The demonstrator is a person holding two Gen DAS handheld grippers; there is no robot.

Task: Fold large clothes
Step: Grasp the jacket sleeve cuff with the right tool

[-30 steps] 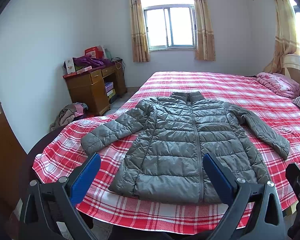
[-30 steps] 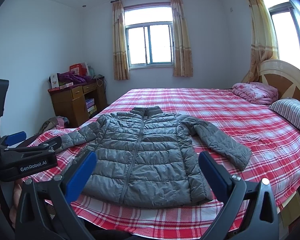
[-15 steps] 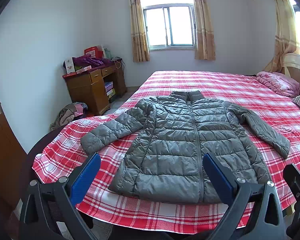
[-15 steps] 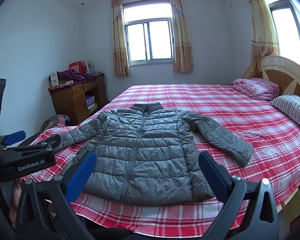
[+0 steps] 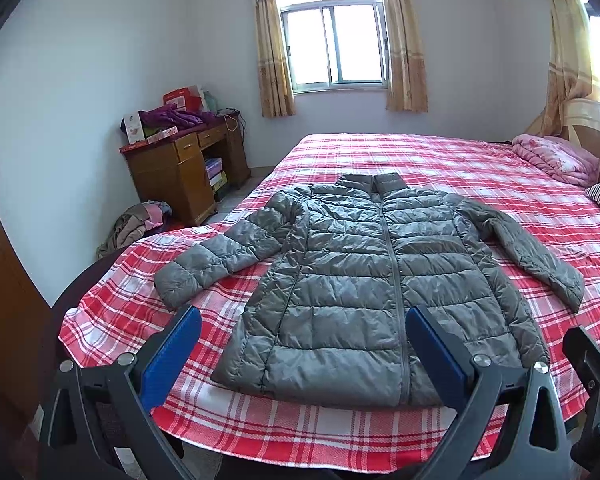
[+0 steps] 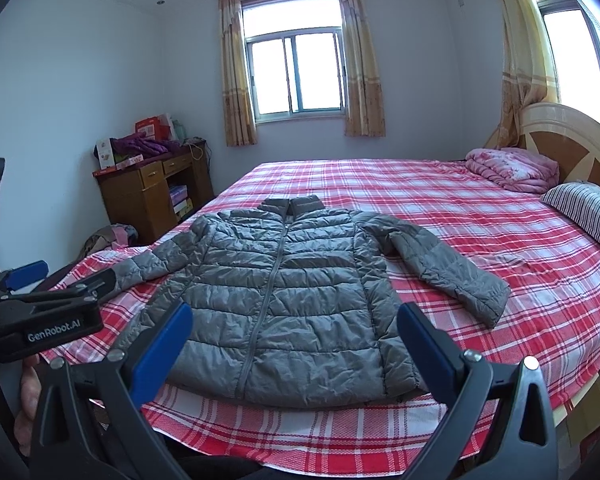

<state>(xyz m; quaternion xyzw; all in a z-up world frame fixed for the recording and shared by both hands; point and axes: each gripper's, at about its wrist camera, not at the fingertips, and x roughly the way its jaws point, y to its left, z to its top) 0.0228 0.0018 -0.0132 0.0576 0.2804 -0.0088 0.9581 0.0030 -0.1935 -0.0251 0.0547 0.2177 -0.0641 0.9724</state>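
Note:
A grey quilted puffer jacket (image 5: 364,276) lies flat and zipped, front up, on the red plaid bed (image 5: 440,160), hem toward me, both sleeves spread outward. It also shows in the right wrist view (image 6: 284,292). My left gripper (image 5: 304,320) is open and empty, held short of the hem near the bed's foot edge. My right gripper (image 6: 294,316) is open and empty, also short of the hem. The left gripper's body (image 6: 40,316) shows at the left of the right wrist view.
A wooden desk (image 5: 180,168) with boxes and purple clothes stands left of the bed. A clothes heap (image 5: 136,228) lies on the floor by it. A folded pink quilt (image 6: 512,168) and a striped pillow (image 6: 588,208) lie by the headboard (image 6: 572,144).
Both wrist views have tilted slightly, so the jacket sits a little lower in the right view. The jacket has not moved and both grippers stay open.

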